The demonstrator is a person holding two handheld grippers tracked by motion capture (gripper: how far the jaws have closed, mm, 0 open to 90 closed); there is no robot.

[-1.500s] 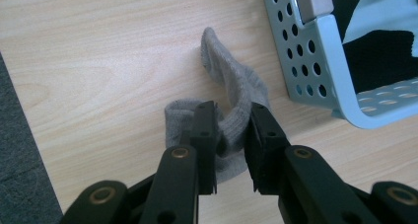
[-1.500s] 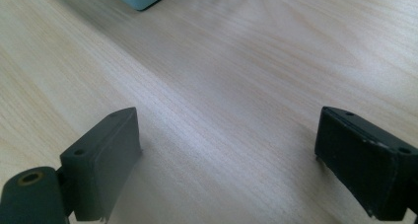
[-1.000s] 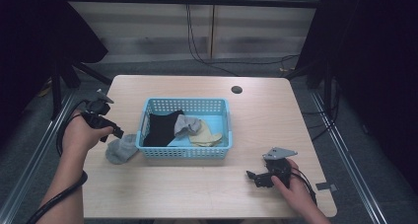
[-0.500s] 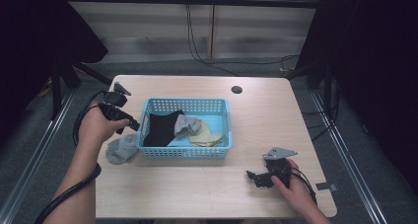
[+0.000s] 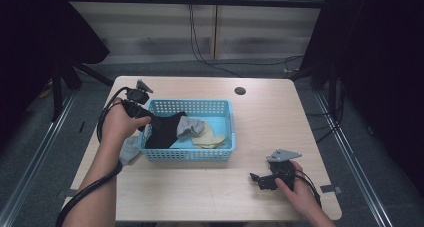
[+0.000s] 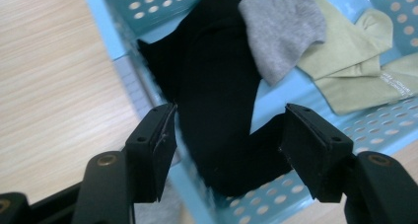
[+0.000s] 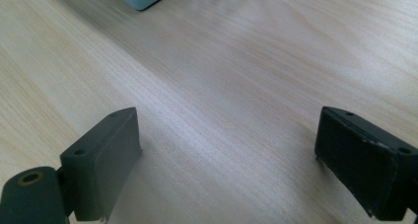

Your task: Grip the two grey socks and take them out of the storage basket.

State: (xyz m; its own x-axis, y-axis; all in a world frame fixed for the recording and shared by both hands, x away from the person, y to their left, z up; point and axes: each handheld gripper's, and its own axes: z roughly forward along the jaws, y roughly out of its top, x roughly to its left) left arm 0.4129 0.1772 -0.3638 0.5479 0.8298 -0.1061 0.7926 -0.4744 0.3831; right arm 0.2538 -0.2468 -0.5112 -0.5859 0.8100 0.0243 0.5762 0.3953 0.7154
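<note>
Over the left end of the blue basket (image 5: 190, 154), near the worktop's left edge, the left gripper (image 6: 224, 150) has just been opening its jaws, straddling the black sock (image 6: 217, 95) lying lengthwise away from them, untouched; the right gripper (image 5: 265, 179), gaping empty, sits well apart.

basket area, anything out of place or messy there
Yes. One grey sock lies crumpled on the table against the basket at its left end, while the other socks are inside. The black sock is bunched up against that same wall, under the open left tool.
</note>
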